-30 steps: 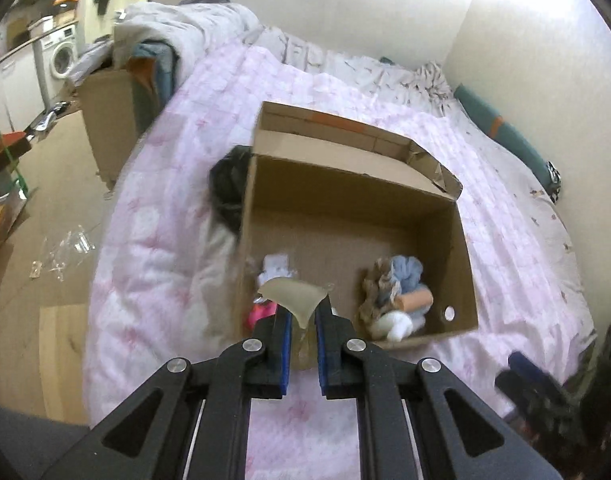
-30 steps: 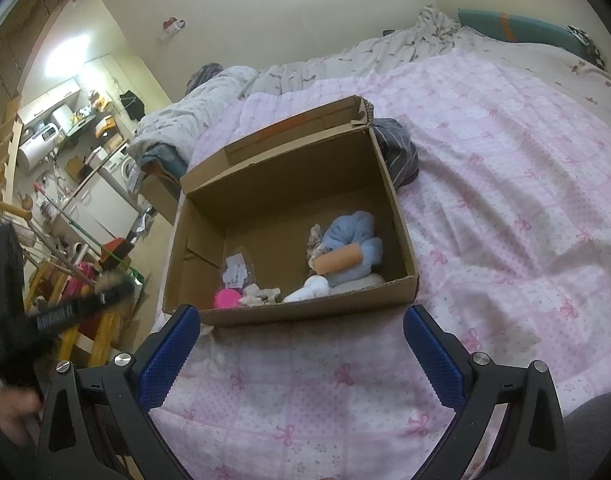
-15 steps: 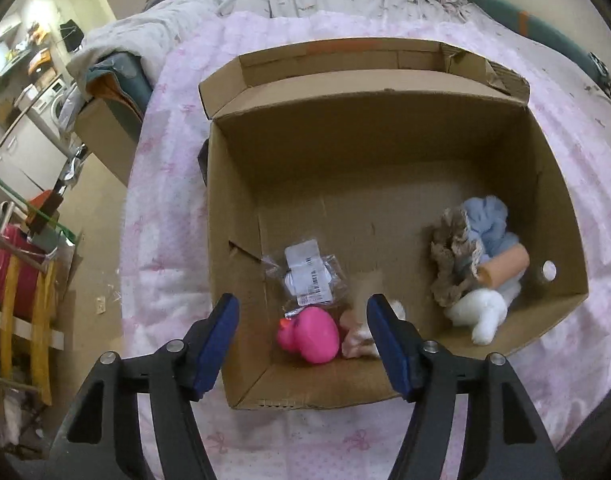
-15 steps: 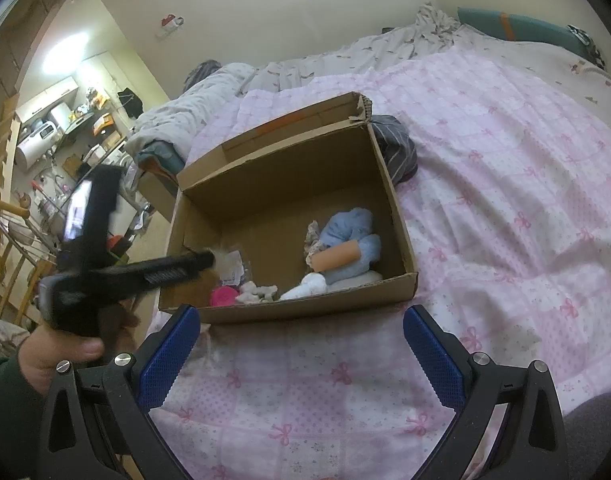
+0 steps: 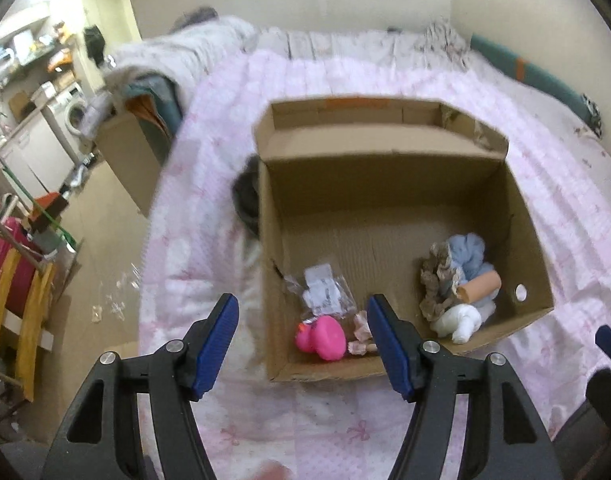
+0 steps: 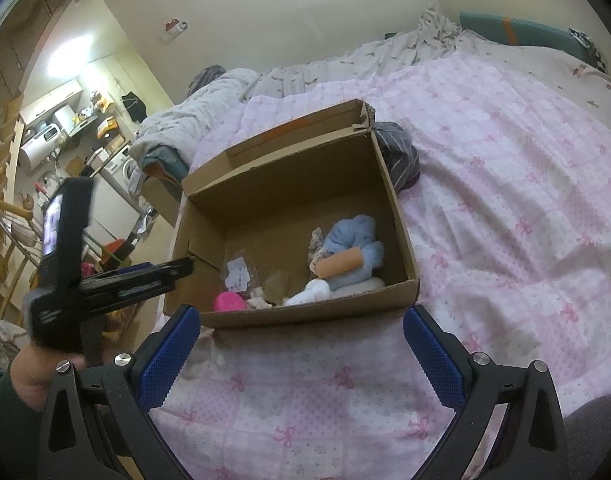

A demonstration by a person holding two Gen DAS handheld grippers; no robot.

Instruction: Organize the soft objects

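walls cream | bed (image 6: 505,184) pink quilt | washing machine (image 5: 71,114) left

I see a bed (image 6: 505,208) under a pink quilt; directly on it an open box (image 6: 401,236), a dark striped cloth (image 6: 401,160) touching its side.

both wrist views angled down, sharing cardboard box (image 5: 385,184) (image 6: 401,236)

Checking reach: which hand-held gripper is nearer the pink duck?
Left hand-held gripper, open right above the pink duck. Right hand-held gripper hangs back outside the box.
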